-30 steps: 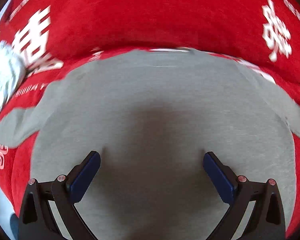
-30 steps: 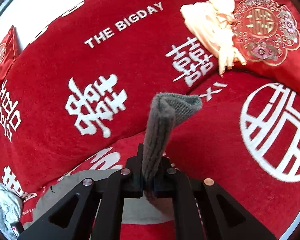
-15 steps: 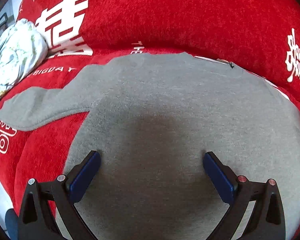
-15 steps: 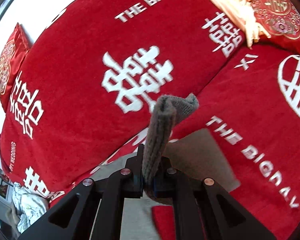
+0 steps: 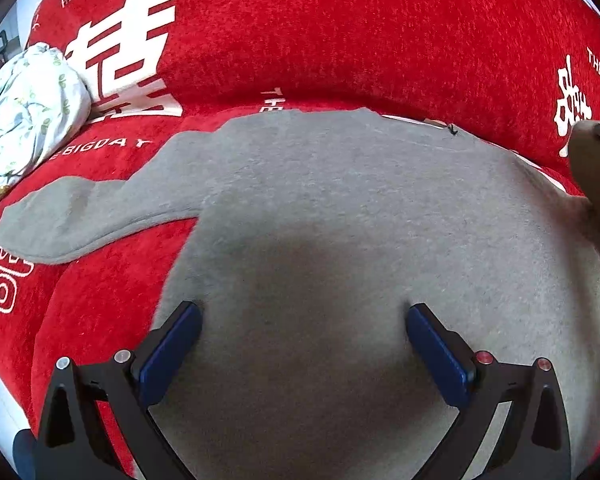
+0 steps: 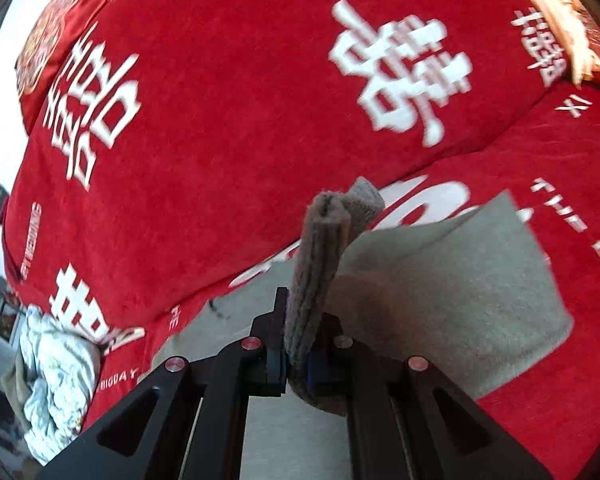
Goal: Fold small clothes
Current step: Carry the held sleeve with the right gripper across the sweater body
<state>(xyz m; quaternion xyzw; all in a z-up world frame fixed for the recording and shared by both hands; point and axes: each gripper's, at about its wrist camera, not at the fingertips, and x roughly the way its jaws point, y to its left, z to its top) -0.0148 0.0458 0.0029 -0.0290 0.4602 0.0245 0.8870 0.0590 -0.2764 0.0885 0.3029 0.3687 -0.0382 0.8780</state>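
A small grey sweater lies flat on the red cover, one sleeve stretched out to the left. My left gripper stands open low over the sweater's body, blue pads wide apart, nothing between them. In the right wrist view my right gripper is shut on the other sleeve's cuff, which stands up between the jaws. That lifted sleeve trails off to the right of them. In the left wrist view the same raised sleeve enters at the right edge.
The red cover with white characters and lettering spans the seat and the bulging backrest. A crumpled white floral cloth lies at the far left, the floral cloth also low left in the right wrist view. A red embroidered cushion stands upper left.
My right gripper has carried the grey cuff leftward across the cover, bringing the sweater's body into its view. My left gripper shifted so the left sleeve shows, and the raised sleeve entered at its right edge.
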